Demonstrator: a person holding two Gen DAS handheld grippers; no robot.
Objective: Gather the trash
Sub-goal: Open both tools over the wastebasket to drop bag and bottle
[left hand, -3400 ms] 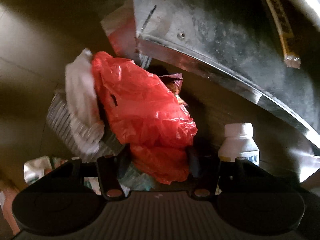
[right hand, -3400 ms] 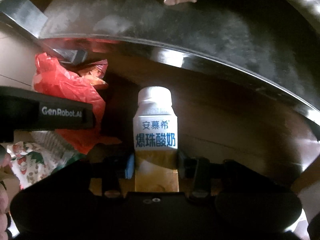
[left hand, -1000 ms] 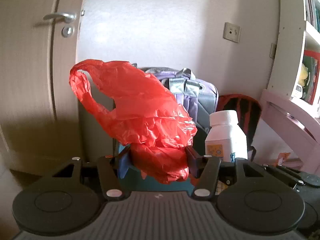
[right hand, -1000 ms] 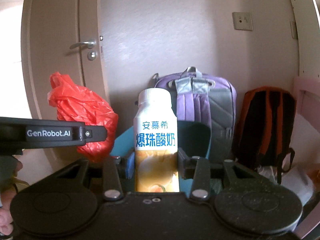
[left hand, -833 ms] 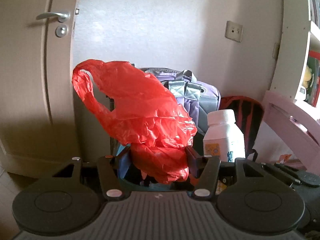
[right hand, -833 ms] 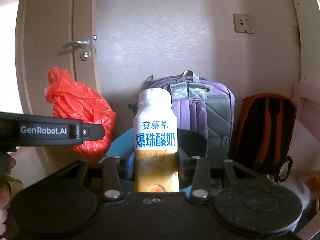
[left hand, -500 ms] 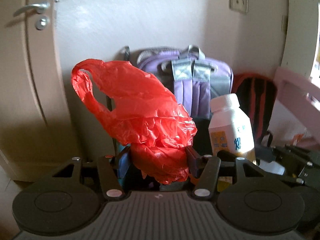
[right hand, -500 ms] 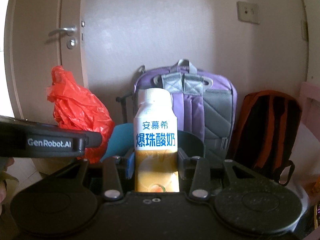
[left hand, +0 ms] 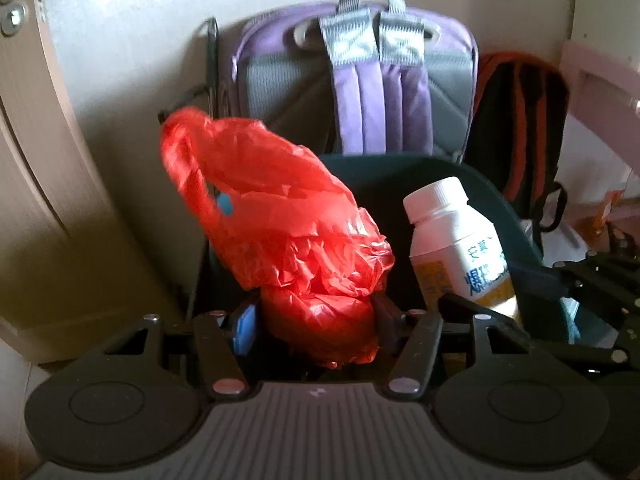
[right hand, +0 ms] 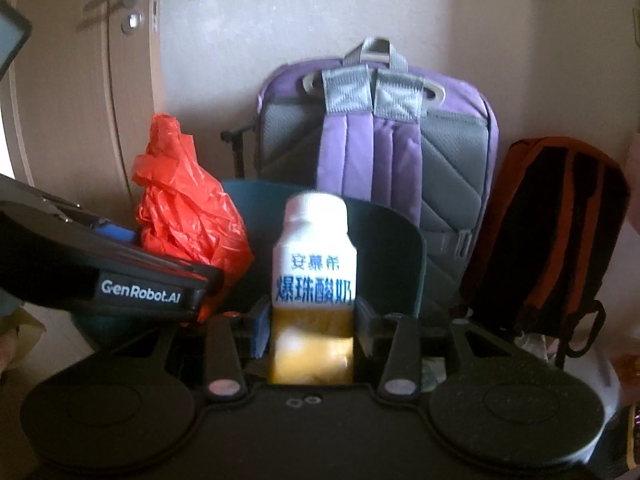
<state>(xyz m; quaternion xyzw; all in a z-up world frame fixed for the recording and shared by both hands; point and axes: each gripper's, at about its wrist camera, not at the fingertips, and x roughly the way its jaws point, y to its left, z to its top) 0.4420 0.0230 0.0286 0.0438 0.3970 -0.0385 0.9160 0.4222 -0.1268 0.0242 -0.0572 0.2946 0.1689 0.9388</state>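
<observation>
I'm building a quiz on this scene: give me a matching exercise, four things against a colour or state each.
Things:
1. bag
2. bottle
3. middle backpack
4. bin

States:
A. dark teal, open-topped
B. purple and grey, against the wall
C. red, pinched in the left gripper
D. white-capped, clamped in the right gripper

Pairs: 1-C, 2-D, 3-B, 4-A

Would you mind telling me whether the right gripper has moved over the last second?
Yes. The right gripper, shut on the yogurt bottle, has closed in on the dark bin and purple backpack, which now loom larger.
</observation>
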